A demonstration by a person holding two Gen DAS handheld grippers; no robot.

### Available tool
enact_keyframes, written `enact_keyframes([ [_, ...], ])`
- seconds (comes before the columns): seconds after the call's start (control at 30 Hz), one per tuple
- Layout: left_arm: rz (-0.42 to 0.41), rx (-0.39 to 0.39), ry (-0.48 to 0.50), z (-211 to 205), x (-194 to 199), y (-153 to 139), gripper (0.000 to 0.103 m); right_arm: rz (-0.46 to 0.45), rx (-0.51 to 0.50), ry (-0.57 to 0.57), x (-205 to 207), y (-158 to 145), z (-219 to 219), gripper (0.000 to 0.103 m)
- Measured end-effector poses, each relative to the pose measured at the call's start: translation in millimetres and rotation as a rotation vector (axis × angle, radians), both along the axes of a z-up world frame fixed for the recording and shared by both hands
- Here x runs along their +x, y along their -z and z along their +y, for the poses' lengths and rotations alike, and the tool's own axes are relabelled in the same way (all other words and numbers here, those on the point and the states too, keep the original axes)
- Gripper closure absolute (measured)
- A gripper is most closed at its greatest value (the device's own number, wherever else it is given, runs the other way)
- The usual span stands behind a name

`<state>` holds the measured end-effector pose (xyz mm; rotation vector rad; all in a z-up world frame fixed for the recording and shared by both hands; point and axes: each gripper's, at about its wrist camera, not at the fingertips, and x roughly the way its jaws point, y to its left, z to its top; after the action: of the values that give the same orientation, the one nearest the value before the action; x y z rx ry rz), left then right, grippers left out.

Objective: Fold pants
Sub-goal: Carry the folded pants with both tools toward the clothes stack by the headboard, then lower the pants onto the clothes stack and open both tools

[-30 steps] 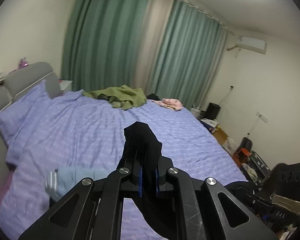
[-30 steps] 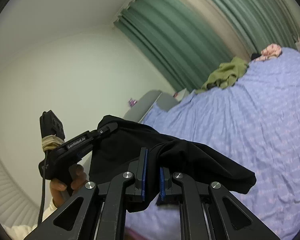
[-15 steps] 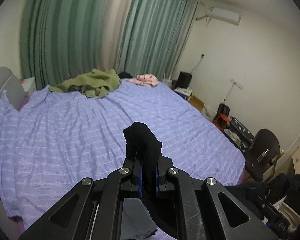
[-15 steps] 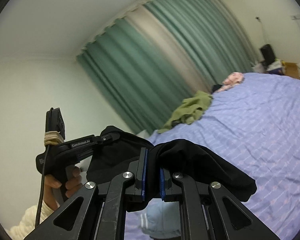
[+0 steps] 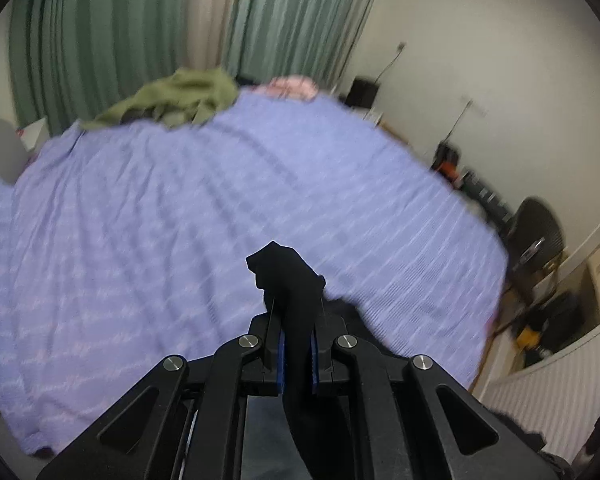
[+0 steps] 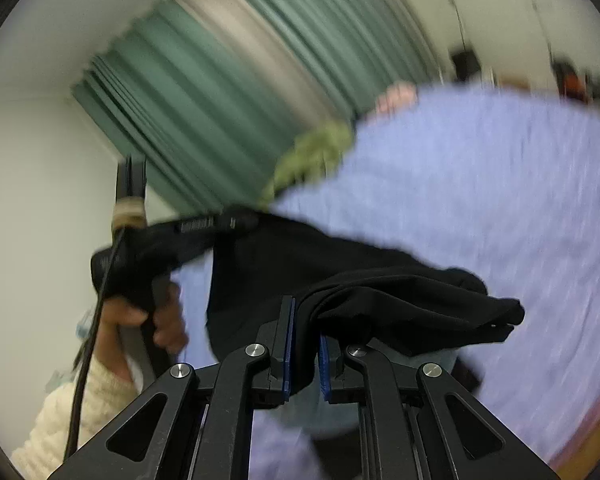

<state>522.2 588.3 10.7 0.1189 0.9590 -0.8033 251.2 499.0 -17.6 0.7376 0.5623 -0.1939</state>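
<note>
Black pants (image 6: 340,276) hang in the air between my two grippers, above a bed with a purple cover (image 5: 180,208). My left gripper (image 5: 296,344) is shut on a bunched black edge of the pants (image 5: 290,280). My right gripper (image 6: 305,352) is shut on another part of the pants, which drape off to the right. In the right wrist view the left gripper (image 6: 204,228) appears at left, held by a hand, with the cloth stretched from it. Both views are motion-blurred.
A green garment (image 5: 180,96) and a pink garment (image 5: 292,86) lie at the far edge of the bed by green curtains (image 5: 100,40). A light blue garment (image 6: 332,408) lies below my right gripper. A chair (image 5: 540,232) and clutter stand at the right.
Both grippers have swung to the right and tilted down toward the bed, still holding the pants. The views now face the bed's middle and foot end.
</note>
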Motion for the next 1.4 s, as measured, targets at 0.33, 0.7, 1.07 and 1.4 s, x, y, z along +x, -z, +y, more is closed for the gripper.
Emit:
enact_keyframes([
  [0.33, 0.125, 0.028, -0.126, 64, 11, 71, 0.092, 0.236, 0.261, -0.133, 21, 80, 45, 0.091],
  [0.7, 0.171, 0.111, -0.193, 84, 23, 118, 0.086, 0.403, 0.308, -0.172, 39, 129, 54, 0.091],
  [1.07, 0.190, 0.240, -0.298, 86, 23, 158, 0.074, 0.561, 0.308, -0.150, 44, 159, 41, 0.072],
  [1.4, -0.047, 0.227, -0.387, 110, -17, 121, 0.049, 0.542, 0.277, -0.153, 10, 142, 17, 0.049],
])
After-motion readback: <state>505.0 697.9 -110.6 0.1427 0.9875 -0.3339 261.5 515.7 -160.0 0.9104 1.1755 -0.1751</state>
